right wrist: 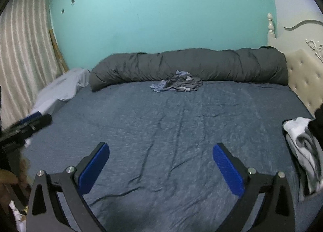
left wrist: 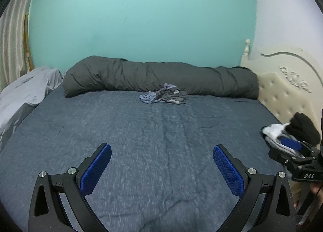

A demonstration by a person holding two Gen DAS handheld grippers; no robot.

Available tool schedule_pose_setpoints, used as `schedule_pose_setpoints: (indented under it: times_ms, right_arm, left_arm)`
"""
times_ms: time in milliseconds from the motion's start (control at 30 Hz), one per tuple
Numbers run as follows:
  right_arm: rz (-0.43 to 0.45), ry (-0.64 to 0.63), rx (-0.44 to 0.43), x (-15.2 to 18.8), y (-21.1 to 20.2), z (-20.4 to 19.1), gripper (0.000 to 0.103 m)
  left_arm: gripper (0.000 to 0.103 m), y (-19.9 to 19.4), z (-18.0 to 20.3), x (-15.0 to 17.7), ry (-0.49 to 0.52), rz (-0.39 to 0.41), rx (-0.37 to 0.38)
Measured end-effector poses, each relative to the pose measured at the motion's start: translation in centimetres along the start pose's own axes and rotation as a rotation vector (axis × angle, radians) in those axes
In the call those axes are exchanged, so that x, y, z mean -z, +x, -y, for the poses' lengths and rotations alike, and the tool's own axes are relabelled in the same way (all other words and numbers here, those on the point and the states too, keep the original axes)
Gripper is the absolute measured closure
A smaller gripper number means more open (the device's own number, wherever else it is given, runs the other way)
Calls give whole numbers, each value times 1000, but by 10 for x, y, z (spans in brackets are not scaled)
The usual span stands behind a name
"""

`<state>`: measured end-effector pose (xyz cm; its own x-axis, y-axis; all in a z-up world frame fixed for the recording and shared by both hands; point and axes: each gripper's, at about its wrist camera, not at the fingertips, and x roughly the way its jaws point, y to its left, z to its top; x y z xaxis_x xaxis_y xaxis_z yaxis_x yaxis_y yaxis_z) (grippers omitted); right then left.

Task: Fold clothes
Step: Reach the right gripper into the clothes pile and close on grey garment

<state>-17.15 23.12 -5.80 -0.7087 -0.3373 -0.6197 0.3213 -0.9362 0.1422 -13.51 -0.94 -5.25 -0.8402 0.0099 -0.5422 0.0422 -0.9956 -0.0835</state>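
A small heap of grey and light blue clothes (left wrist: 164,96) lies at the far side of the blue bed sheet (left wrist: 141,131), against a rolled dark grey duvet (left wrist: 157,76); the heap also shows in the right wrist view (right wrist: 177,84). A pile of white, grey and black clothes (right wrist: 302,141) lies at the bed's right edge, also in the left wrist view (left wrist: 290,131). My left gripper (left wrist: 162,150) is open and empty above the near sheet. My right gripper (right wrist: 160,149) is open and empty too, and it appears at the right of the left wrist view (left wrist: 292,151) beside the white pile.
A cream tufted headboard (left wrist: 282,94) bounds the bed on the right. A pale grey bedding bundle (left wrist: 24,90) lies at the left edge, with curtains (right wrist: 22,50) beyond. A turquoise wall (left wrist: 141,20) stands behind the duvet.
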Motion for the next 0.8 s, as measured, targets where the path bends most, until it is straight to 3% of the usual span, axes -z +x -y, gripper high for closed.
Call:
schedule_pose_setpoints:
  times_ms: [400, 800]
  right_arm:
    - [-96, -17, -24, -53, 217, 65, 0]
    - [-221, 47, -2, -119, 380, 93, 1]
  left_arm:
    - [0, 214, -35, -30, -52, -85, 18]
    - [0, 351, -68, -62, -167, -197, 41]
